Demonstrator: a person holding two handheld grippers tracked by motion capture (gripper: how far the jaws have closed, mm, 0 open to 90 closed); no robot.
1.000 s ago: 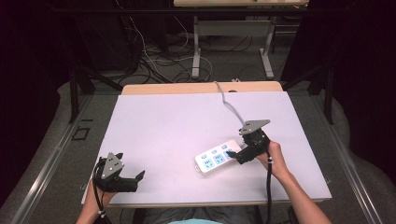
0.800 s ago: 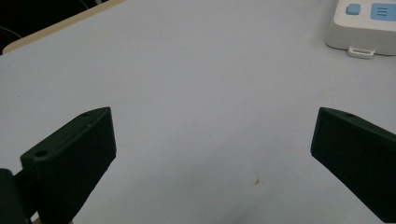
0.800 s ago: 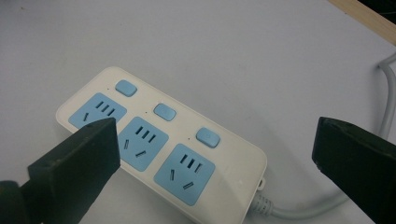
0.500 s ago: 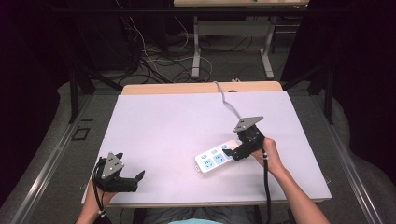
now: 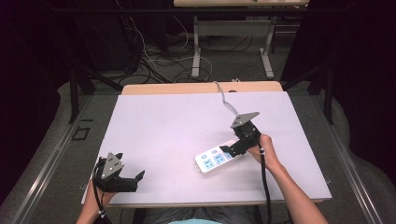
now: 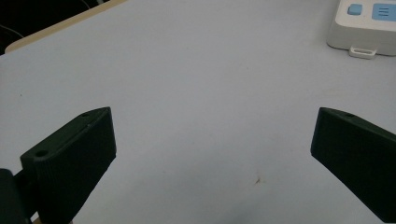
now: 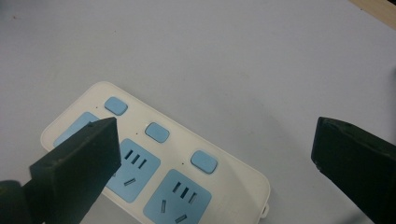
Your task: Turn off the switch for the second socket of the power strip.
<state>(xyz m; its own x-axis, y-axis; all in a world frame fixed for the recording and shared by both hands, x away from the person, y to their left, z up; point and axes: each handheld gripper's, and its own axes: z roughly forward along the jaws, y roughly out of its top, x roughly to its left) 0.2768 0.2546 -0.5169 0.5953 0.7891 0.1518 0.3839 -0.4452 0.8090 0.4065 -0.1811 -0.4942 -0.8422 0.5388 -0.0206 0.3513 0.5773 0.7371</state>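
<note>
A white power strip (image 5: 214, 162) with blue sockets and blue buttons lies flat on the white table (image 5: 177, 126), right of the middle. My right gripper (image 5: 229, 150) hovers over the strip's right end, open. In the right gripper view the power strip (image 7: 159, 158) lies under the right gripper (image 7: 215, 135), whose jaws stand wide apart with nothing between them. My left gripper (image 5: 136, 181) rests at the table's front left corner, open and pointing right. In the left gripper view the left gripper (image 6: 210, 140) frames bare table, and a corner of the power strip (image 6: 369, 23) shows far off.
A grey cord (image 5: 225, 99) runs from the table's back edge toward the right gripper. A wooden strip (image 5: 187, 87) borders the table's far edge. Behind the table, cables (image 5: 154, 65) lie on the floor beside a metal stand's legs (image 5: 196, 51).
The right gripper has shifted a little left and away from the person, staying over the power strip. The strip and the left gripper have not moved.
</note>
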